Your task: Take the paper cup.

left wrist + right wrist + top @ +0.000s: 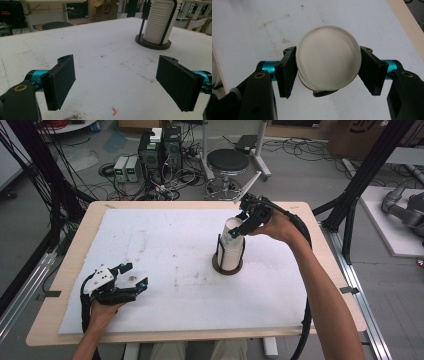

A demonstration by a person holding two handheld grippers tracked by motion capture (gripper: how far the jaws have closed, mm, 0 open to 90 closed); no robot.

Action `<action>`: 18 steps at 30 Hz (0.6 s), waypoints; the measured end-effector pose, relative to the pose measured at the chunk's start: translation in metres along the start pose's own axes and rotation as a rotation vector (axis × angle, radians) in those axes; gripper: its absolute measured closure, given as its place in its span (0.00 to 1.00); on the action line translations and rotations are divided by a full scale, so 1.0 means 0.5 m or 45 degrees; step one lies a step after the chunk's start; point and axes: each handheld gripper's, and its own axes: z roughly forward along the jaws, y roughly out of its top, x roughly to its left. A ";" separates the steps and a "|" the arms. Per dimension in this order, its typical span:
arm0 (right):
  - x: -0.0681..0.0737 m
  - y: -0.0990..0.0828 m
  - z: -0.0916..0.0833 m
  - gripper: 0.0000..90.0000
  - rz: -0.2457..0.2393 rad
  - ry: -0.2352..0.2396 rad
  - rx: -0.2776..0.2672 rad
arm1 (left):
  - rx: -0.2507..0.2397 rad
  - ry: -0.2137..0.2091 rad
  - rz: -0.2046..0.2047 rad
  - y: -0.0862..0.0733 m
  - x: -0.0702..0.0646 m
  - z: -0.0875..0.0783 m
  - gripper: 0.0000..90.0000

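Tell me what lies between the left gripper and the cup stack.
Bare, stained white table cover separates the left gripper from the cup stack, per the high view.

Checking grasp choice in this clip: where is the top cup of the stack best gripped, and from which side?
Grip the top cup across its round wall just under the closed end, coming from straight above. The stack stands upright inside a black wire holder whose uprights guard its sides, so only the top is free. The right gripper already has its jaws on opposite sides there.

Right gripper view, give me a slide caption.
Right gripper closed on the top cup of a stack.
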 end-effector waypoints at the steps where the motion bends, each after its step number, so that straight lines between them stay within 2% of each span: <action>1: -0.001 0.001 0.000 0.41 -0.007 0.003 -0.006 | 0.001 0.000 0.000 0.000 0.000 0.000 0.18; 15: 0.001 0.000 -0.003 0.41 0.002 0.004 -0.005 | 0.000 -0.001 0.005 0.000 0.000 0.000 0.18; 18: 0.001 0.000 -0.007 0.41 -0.005 0.003 -0.021 | 0.001 -0.001 0.005 0.000 0.000 0.000 0.18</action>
